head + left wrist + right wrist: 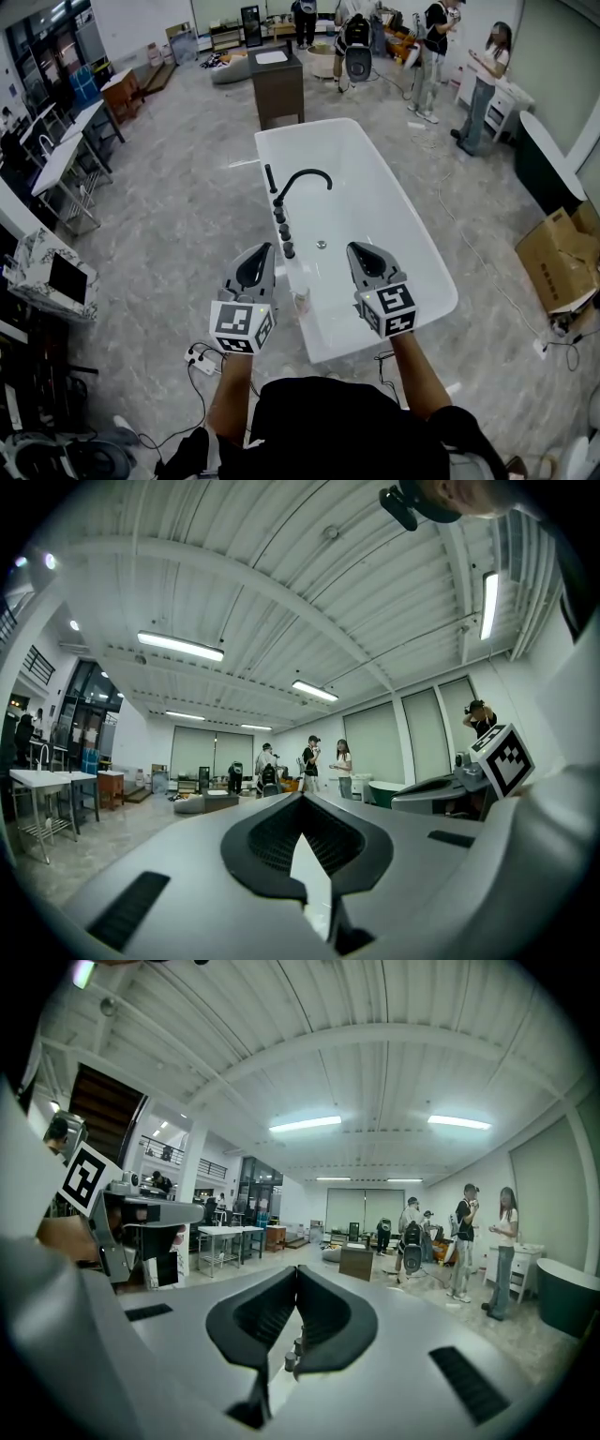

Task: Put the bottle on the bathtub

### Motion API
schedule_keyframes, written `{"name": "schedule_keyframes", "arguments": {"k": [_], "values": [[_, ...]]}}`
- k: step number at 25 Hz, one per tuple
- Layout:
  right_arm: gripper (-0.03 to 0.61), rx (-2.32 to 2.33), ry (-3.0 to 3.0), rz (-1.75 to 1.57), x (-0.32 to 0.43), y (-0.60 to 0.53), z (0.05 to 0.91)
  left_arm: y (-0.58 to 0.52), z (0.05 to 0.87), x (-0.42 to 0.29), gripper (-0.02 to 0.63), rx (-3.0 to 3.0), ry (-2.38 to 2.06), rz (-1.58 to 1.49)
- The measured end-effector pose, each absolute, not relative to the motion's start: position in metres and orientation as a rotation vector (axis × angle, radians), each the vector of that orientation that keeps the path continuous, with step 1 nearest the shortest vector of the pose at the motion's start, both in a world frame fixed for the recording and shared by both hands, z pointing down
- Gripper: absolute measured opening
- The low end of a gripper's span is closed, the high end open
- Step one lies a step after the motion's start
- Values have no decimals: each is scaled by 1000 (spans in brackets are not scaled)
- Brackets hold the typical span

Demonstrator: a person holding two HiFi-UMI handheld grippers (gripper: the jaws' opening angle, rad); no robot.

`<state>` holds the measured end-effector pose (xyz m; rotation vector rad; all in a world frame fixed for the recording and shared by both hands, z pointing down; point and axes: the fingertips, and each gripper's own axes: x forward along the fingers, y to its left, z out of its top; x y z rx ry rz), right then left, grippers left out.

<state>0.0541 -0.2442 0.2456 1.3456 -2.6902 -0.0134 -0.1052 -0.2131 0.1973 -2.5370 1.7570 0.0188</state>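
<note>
The white bathtub (427,281) lies in front of me, with a black faucet (302,178) and a row of black knobs (282,229) on its left rim. A small pale bottle (301,300) stands on the near left rim, between the two grippers and apart from both. My left gripper (267,248) hangs over that rim, shut with nothing in it; its jaws meet at the tip (300,799). My right gripper (352,247) hovers over the near end of the tub, also shut and empty (295,1269). Through the slit below its tips the knobs (291,1358) show.
A power strip (202,360) with cables lies on the floor left of the tub's near end. A dark cabinet (278,84) stands beyond the far end. Several people (483,89) stand at the back right. Cardboard boxes (560,258) sit at the right, tables (66,159) at the left.
</note>
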Motion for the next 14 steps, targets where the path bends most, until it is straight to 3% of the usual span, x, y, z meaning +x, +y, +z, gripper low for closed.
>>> {"name": "schedule_keyframes", "arguments": {"k": [14], "values": [[23, 1311, -2714, -17, 38, -238, 249, -205, 207, -116, 14, -2519, 1793, 3]]}}
